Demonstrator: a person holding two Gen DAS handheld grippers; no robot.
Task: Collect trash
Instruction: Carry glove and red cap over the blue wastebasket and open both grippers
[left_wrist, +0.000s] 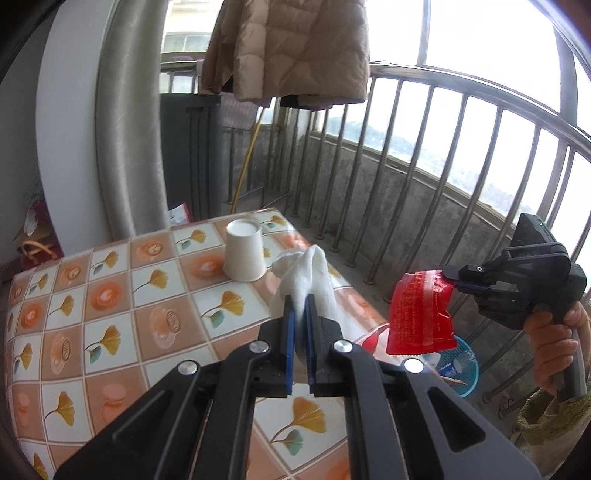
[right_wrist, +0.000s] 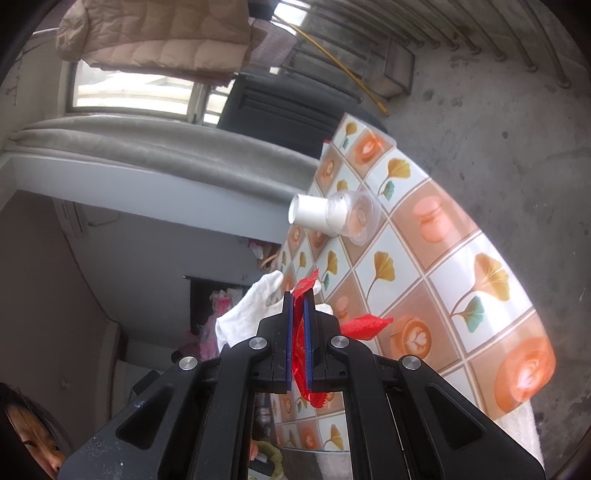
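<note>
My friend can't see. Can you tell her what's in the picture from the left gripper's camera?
The left hand-held gripper pinches a crumpled white tissue above a flower-patterned table. To the right, the right hand-held gripper holds a red wrapper over a blue basket. A white paper cup stands upside down on the table.

A counter (left_wrist: 110, 306) with a flower-patterned cover stands on a balcony with a grey concrete floor (right_wrist: 498, 110). Metal railing (left_wrist: 424, 155) lets in bright daylight. A beige quilted jacket (left_wrist: 295, 48) hangs above.
</note>
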